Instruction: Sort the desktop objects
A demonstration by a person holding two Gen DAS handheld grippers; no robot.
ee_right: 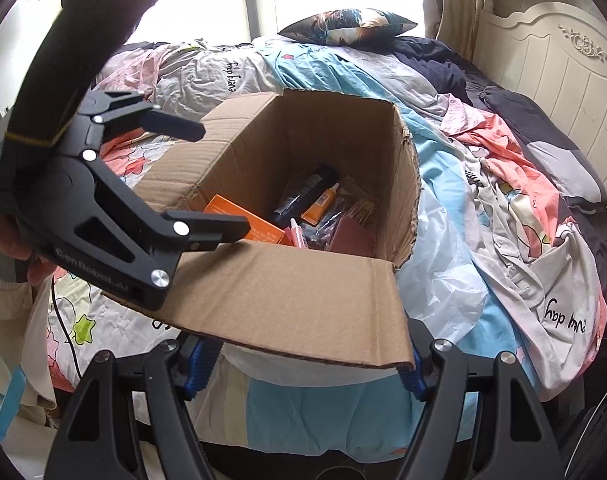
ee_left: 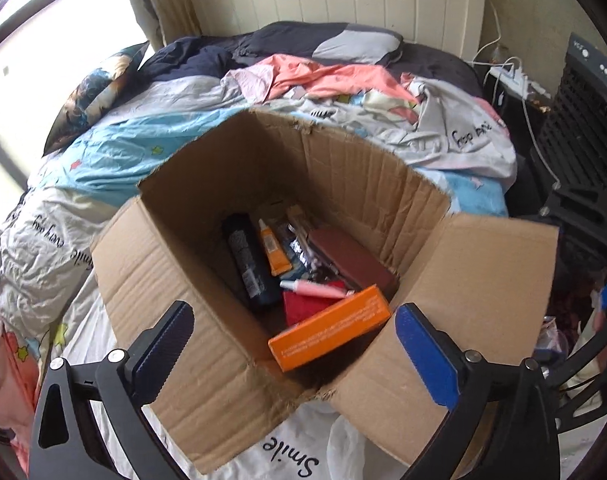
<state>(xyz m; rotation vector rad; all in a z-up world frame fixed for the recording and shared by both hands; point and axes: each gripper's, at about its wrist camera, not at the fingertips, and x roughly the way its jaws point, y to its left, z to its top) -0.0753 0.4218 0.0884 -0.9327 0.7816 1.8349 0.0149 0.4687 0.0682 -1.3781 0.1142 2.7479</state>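
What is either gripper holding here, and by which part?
Nothing is held. The left gripper hangs with jaws wide apart over the cardboard box, and the right gripper, also open, sits beneath the box's near flap without clamping it.

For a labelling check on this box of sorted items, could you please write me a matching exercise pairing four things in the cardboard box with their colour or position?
Things:
1. flat rectangular carton
2. tall cylindrical bottle
3. slim tube with a white cap
4. small squeeze tube with a white nozzle

Descriptions:
A. pink, lying across the red items
B. black, lying along the box's side wall
C. orange, lying beside the black bottle
D. orange, propped on top at the near corner of the brown cardboard box

Pairs: 1-D, 2-B, 3-A, 4-C
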